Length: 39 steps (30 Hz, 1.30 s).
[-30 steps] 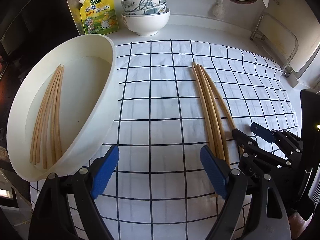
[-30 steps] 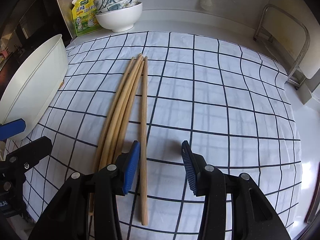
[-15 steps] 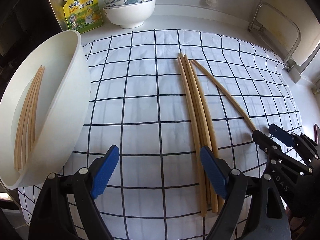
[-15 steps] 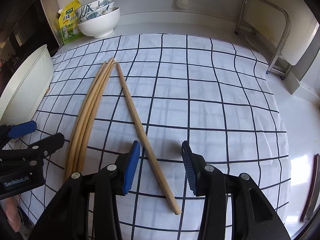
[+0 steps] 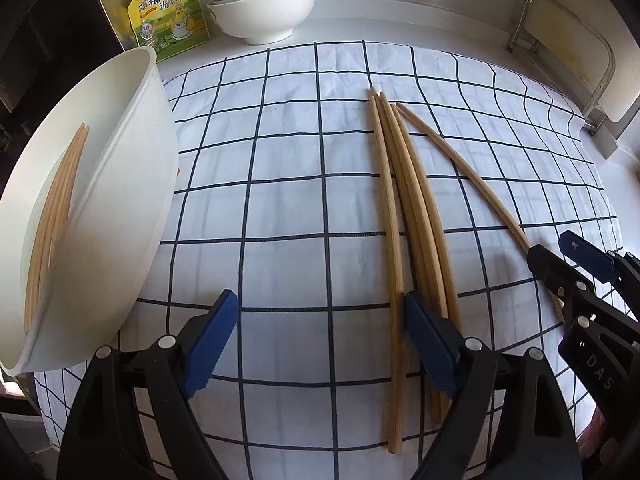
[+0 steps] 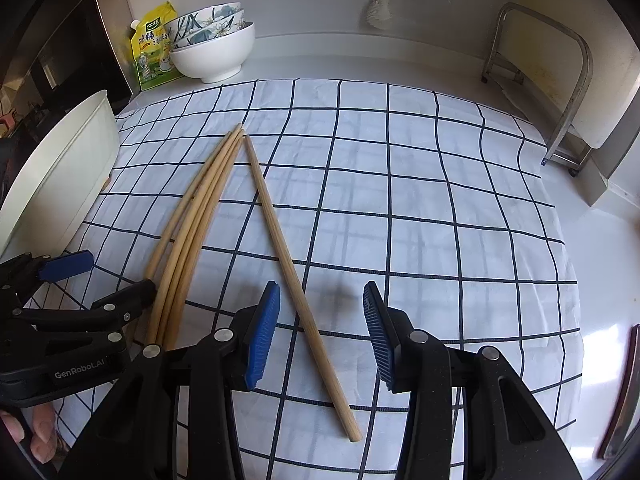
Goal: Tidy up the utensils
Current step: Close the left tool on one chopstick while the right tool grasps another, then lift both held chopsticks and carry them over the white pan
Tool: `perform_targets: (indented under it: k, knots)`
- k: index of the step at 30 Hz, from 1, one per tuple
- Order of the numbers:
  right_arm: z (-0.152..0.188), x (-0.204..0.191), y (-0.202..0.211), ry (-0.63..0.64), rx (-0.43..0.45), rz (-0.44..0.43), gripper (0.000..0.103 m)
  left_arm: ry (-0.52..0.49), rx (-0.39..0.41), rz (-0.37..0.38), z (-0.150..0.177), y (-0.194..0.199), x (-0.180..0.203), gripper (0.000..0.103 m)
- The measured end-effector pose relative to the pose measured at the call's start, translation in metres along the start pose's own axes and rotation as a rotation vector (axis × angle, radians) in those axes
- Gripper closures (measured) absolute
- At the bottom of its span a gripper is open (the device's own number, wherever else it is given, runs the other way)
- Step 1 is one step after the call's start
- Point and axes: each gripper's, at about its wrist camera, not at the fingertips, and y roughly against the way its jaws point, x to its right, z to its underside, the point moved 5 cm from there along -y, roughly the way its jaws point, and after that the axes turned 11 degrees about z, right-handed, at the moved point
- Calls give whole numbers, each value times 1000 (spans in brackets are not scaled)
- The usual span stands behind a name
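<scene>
Long pale wooden chopsticks (image 5: 404,216) lay bunched on the checked cloth (image 5: 280,184), one chopstick (image 6: 296,280) fanned out to the right, more in the white tub (image 5: 120,216) at left, left gripper (image 5: 320,344) and right gripper (image 6: 320,336) both spread, gripping nothing, bowls (image 6: 212,52) and yellow packet (image 6: 152,52) at the far wall.

Since a second back: one chopstick (image 6: 297,288) got swung out of the bunch (image 6: 188,236); far tips remained close, near end fanned off toward the right gripper (image 6: 322,332), and it ended up lying between that gripper's open, empty jaws instead of beside the left pad. Left gripper (image 5: 320,344) dropped lower and shifted right toward the bunch, right pad now over its near ends. White basin (image 5: 132,184) slid toward the left edge of its view, showing more outer wall
</scene>
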Motion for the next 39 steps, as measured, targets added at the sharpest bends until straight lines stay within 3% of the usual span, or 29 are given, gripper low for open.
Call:
perform_targets:
  k: [12, 17, 18, 20, 21, 23, 30, 39]
  knots:
    - [-13, -10, -16, 70, -1, 13, 61, 33, 17, -2, -17, -8, -1, 23]
    - [-16, -19, -17, 98, 20, -8, 64, 20, 31, 31, -20, -8, 8, 51]
    - [-16, -21, -16, 104, 23, -17, 71, 10, 35, 33, -20, -8, 10, 55]
    - [-16, -24, -15, 115, 27, -18, 88, -5, 37, 52, -18, -6, 16, 78]
    - [-16, -25, -15, 115, 26, -18, 94, -13, 34, 58, -17, -6, 18, 83]
    - [-17, -23, -15, 97, 16, -32, 96, -27, 25, 73, -14, -5, 21, 96]
    - [-15, -11, -5, -8, -17, -72, 97, -4, 14, 115, -16, 7, 9, 96]
    - [-51, -34, 55, -14, 75, -109, 97, -17, 126, 135, -30, 74, -15, 96]
